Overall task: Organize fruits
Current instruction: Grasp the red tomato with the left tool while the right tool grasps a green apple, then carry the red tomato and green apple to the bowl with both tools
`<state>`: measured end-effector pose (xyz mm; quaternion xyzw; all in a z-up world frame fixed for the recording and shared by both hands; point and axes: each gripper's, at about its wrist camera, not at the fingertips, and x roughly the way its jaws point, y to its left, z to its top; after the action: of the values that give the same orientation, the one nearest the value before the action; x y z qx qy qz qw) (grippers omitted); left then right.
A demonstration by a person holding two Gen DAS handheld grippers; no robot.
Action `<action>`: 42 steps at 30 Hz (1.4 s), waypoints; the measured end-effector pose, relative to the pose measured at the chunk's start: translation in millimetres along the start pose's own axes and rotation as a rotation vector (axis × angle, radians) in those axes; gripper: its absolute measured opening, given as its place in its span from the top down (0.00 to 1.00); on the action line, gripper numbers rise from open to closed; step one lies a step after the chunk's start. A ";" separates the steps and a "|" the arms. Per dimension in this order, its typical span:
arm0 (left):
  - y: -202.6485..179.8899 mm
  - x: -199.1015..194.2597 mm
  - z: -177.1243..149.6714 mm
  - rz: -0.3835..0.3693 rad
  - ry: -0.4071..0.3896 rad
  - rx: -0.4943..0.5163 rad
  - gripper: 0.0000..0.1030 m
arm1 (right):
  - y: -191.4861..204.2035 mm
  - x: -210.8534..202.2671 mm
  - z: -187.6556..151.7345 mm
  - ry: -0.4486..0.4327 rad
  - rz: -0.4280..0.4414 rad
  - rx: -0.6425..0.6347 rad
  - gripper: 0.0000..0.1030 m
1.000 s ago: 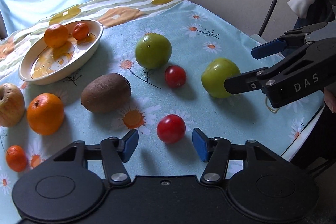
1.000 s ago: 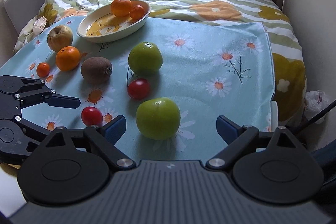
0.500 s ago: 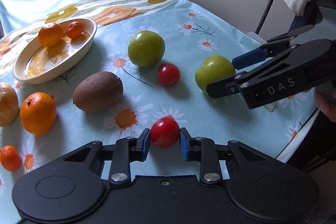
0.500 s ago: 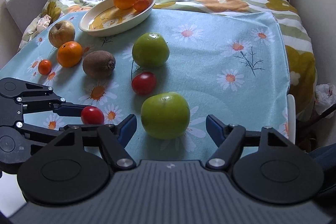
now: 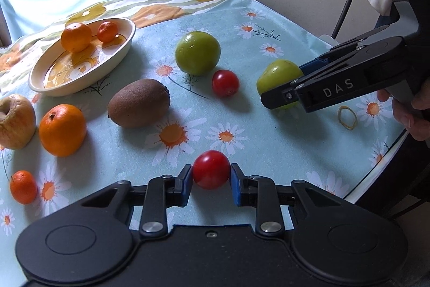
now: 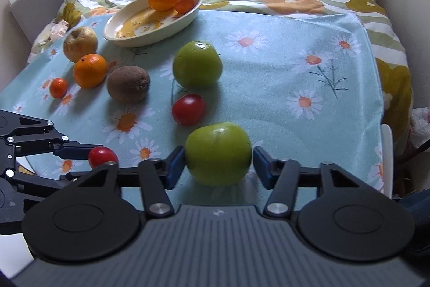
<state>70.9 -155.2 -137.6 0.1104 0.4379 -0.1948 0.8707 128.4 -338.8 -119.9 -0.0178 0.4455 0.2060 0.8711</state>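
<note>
Left gripper [image 5: 211,177] is clamped on a red tomato [image 5: 211,169] near the tablecloth's [image 5: 282,141] front edge. Right gripper [image 6: 218,163] has just been closing around a green apple [image 6: 217,152]; left pad is touching, a slight gap is seen at the right pad. Dish [image 5: 48,82] is kept at the far left corner.

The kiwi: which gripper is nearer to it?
Left, by a little. The left gripper, shut on a red tomato, sits just in front of the kiwi. The right gripper straddles a green apple further off to the side.
</note>
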 end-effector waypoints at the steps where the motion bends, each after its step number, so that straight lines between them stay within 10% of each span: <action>1: 0.6 -1.1 -0.7 0.002 0.000 -0.006 0.69 | 0.4 0.0 0.3 0.001 -0.002 -0.002 0.34; 42: 94.7 -142.3 66.6 0.182 -0.235 -0.182 0.69 | 84.5 -87.6 115.2 -0.155 -0.008 -0.026 0.34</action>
<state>83.1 -59.6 18.5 0.0468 0.3369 -0.0861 0.9364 139.9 -266.8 31.0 -0.0149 0.3737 0.2090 0.9036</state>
